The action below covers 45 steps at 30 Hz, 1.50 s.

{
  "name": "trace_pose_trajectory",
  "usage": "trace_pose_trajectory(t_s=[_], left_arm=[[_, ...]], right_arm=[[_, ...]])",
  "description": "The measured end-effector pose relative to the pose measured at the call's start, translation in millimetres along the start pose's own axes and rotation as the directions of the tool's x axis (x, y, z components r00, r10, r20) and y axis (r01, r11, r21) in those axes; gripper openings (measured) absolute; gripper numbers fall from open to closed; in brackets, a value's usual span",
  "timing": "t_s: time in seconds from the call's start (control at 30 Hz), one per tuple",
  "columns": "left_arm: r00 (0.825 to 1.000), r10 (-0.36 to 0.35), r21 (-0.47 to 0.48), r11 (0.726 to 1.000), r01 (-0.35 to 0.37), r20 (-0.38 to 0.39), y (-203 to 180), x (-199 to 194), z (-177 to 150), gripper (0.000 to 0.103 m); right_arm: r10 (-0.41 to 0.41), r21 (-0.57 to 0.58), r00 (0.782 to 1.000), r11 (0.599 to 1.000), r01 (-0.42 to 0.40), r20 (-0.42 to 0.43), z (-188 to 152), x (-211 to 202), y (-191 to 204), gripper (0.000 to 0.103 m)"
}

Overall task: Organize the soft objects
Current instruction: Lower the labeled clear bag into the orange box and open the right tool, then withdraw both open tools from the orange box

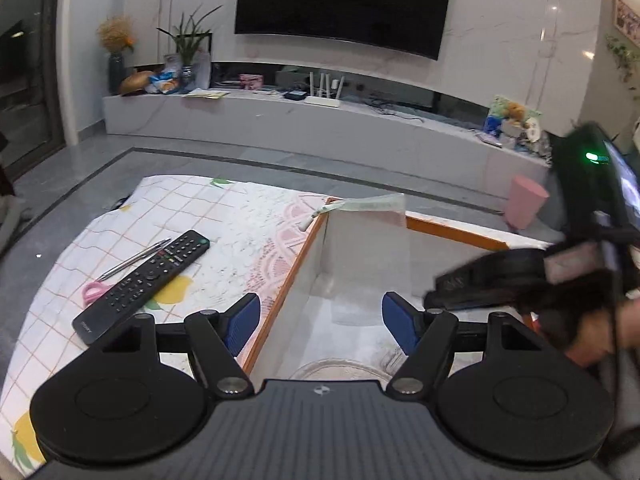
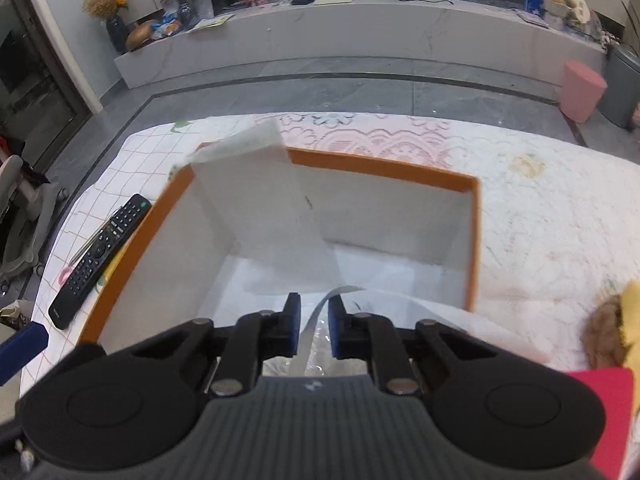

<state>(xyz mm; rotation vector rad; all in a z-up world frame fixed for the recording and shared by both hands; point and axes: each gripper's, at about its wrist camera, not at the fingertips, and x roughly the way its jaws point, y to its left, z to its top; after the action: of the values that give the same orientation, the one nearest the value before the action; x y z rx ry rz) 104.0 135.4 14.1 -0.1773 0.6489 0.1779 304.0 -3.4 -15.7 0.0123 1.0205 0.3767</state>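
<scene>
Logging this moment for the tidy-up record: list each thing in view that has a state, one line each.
Left gripper: open, hovering over the box edge.
Right gripper: nearly shut around a pale strap, contact unclear.
Orange-rimmed white box: open-topped, white sheet leaning inside.
Wall-mounted black TV: screen dark.
Black remote control: lying flat on the tablecloth.
Brown furry plush toy: outside the box.

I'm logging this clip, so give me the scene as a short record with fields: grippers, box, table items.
left gripper: open, over the box's left wall
right gripper: nearly closed around a pale strip; grip unclear
box: orange rim, white inside, on the table
remote: left of the box
pen: beside the remote
plush toy: right of the box
</scene>
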Motion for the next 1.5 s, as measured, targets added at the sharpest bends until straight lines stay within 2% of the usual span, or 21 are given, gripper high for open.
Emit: trace_pose_trajectory(t_s=[0.1, 0.2, 0.23, 0.3, 0.37, 0.43, 0.5, 0.57, 0.63, 0.83, 0.97, 1.1, 1.2, 1.3, 1.33, 1.37, 1.5], left_arm=[[1.000, 0.004, 0.002, 1.000, -0.004, -0.006, 4.4, -0.4, -3.8, 0.082], [1.000, 0.003, 0.021, 1.000, -0.003, 0.003, 7.8, -1.8, -4.4, 0.082], [1.000, -0.001, 0.015, 1.000, 0.001, 0.005, 10.0, -1.7, -4.6, 0.082], [1.000, -0.024, -0.001, 1.000, 0.024, -0.002, 14.4, -1.0, -5.0, 0.082], [0.998, -0.054, -0.027, 0.998, 0.053, -0.017, 19.9, 1.5, -4.9, 0.082], [0.998, -0.061, -0.049, 0.997, 0.060, -0.027, 23.2, 5.2, -4.4, 0.082], [0.998, -0.046, -0.057, 0.997, 0.044, -0.030, 25.4, 7.9, -4.9, 0.082], [0.999, -0.017, -0.081, 0.997, 0.015, -0.035, 28.6, 10.0, -4.3, 0.082], [0.999, -0.010, -0.116, 0.993, 0.004, -0.047, 34.0, 11.3, -4.2, 0.082], [0.998, -0.004, -0.149, 0.989, -0.005, -0.062, 40.6, 11.1, -4.5, 0.082], [0.998, -0.011, -0.134, 0.991, 0.003, -0.060, 37.2, 8.8, -4.7, 0.082], [0.998, -0.015, -0.129, 0.992, 0.008, -0.053, 34.9, 7.9, -4.2, 0.082], [0.998, -0.019, -0.129, 0.992, 0.011, -0.055, 32.6, 8.4, -3.9, 0.082], [0.998, -0.018, -0.113, 0.994, 0.011, -0.056, 27.5, 7.8, -4.1, 0.082], [0.998, -0.016, -0.105, 0.994, 0.010, -0.056, 25.3, 7.4, -4.3, 0.082], [0.998, -0.013, -0.099, 0.995, 0.008, -0.054, 23.3, 6.9, -4.3, 0.082], [0.999, -0.006, -0.086, 0.996, 0.003, -0.037, 17.3, 3.0, -3.1, 0.082]], right_arm=[[-0.024, 0.016, 0.999, 1.000, 0.023, 0.028, 8.0, 7.9, 4.3, 0.014], [-0.068, 0.040, 0.997, 0.997, 0.066, 0.043, 18.4, 21.2, 7.9, 0.021], [-0.072, 0.044, 0.997, 0.997, 0.071, 0.037, 22.2, 27.6, 8.9, 0.028], [-0.078, 0.040, 0.997, 0.996, 0.077, 0.014, 30.2, 40.1, 12.0, 0.030], [-0.083, 0.037, 0.997, 0.996, 0.083, 0.006, 36.2, 51.1, 14.6, 0.037], [-0.083, 0.035, 0.997, 0.996, 0.084, -0.004, 40.2, 60.6, 17.7, 0.037], [-0.078, 0.029, 0.997, 0.997, 0.078, -0.021, 43.2, 69.5, 20.9, 0.034], [-0.074, 0.030, 0.996, 0.997, 0.075, -0.041, 44.4, 76.5, 23.7, 0.007], [-0.060, 0.028, 0.996, 0.998, 0.062, -0.065, 43.2, 81.5, 24.0, 0.001], [-0.048, -0.012, 0.983, 0.999, 0.046, -0.176, 30.9, 86.6, 27.7, 0.000], [-0.031, -0.084, 0.977, 0.996, 0.014, -0.210, 17.9, 71.7, 34.6, 0.000], [0.024, -0.052, 0.982, 0.998, -0.034, -0.186, 12.7, 47.1, 29.0, 0.000], [0.063, -0.015, 0.989, 0.998, -0.065, -0.134, 13.4, 22.9, 21.2, 0.000], [0.081, 0.011, 0.994, 0.997, -0.080, -0.074, 13.9, -0.7, 13.7, 0.014], [0.090, 0.020, 0.994, 0.996, -0.088, -0.065, 13.8, -6.0, 10.7, 0.030], [0.104, 0.031, 0.993, 0.994, -0.103, -0.058, 13.9, -9.7, 7.4, 0.037], [0.108, 0.059, 0.994, 0.993, -0.105, -0.037, 15.0, -17.5, -0.7, 0.036]])
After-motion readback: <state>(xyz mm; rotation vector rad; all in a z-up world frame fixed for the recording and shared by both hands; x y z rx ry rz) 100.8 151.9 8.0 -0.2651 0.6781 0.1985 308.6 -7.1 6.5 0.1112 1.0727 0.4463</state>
